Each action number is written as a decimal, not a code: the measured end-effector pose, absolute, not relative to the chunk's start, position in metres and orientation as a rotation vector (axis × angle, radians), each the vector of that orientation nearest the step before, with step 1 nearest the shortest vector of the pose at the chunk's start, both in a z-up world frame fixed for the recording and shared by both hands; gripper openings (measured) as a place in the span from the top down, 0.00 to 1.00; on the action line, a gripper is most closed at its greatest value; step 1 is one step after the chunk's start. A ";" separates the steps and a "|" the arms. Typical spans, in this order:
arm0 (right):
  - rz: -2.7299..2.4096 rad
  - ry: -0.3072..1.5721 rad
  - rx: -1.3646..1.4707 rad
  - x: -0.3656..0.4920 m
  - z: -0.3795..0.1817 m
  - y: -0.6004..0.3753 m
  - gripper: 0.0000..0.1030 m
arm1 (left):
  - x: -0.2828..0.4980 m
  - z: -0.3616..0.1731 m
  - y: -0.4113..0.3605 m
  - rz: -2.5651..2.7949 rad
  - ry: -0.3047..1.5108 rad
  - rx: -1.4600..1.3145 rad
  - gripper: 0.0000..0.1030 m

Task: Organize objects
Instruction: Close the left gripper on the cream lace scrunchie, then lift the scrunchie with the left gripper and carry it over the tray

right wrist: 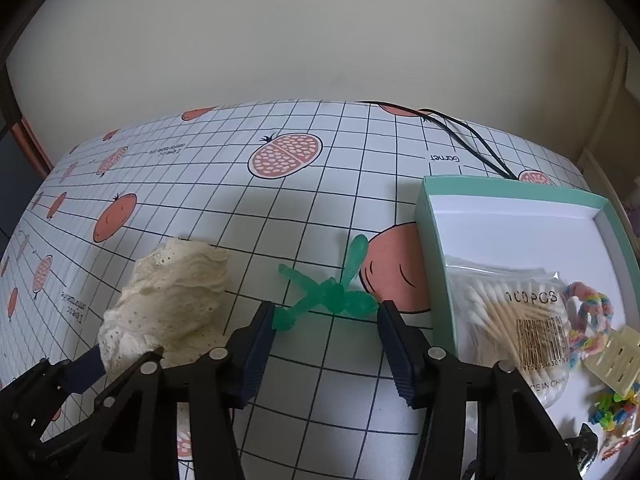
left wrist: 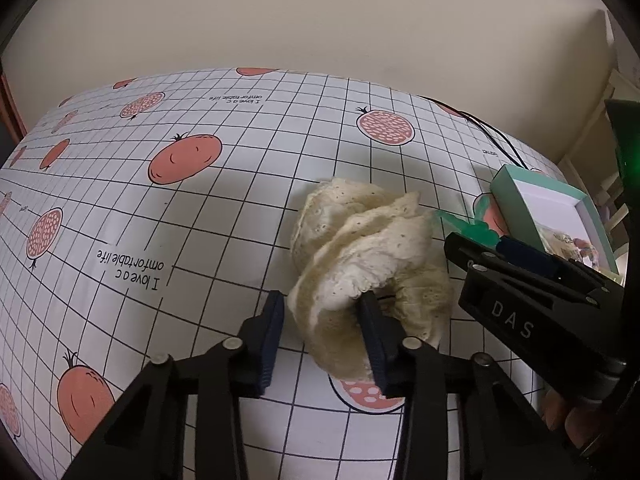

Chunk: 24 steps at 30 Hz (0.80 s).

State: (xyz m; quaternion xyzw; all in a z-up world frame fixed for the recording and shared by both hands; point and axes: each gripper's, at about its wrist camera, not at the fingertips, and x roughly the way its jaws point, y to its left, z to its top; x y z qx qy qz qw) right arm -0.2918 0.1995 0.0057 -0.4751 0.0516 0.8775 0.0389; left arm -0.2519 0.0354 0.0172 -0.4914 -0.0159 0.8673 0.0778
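While left tool (left wrist: 322,332) half-straddles the soft scrunchie (left wrist: 360,256), right tool (right wrist: 326,344) gapes empty around the stiff, slippery green clip (right wrist: 326,294); pinch its centre.

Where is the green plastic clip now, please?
The green plastic clip lies on the tablecloth between the open fingers of the right gripper, with the teal box to its right and the cream lace scrunchie to its left.

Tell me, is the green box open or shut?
Open. The box has no lid on it, and its white inside shows a bag of cotton swabs and a rainbow hair tie.
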 end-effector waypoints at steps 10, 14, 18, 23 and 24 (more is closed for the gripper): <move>2.698 0.174 -1.464 -0.292 0.008 0.200 0.47 | -0.252 0.020 0.029 2.617 -0.073 -1.469 0.90; 2.702 0.206 -1.471 -0.291 0.009 0.203 0.47 | -0.253 0.025 0.024 2.635 -0.100 -1.453 0.91; 2.708 0.232 -1.475 -0.291 0.009 0.205 0.47 | -0.254 0.032 0.017 2.657 -0.137 -1.439 0.91; 2.712 0.253 -1.468 -0.290 0.014 0.210 0.47 | -0.254 0.042 0.011 2.681 -0.187 -1.408 0.92; 2.715 0.253 -1.463 -0.290 0.015 0.210 0.47 | -0.255 0.045 0.009 2.688 -0.194 -1.396 0.92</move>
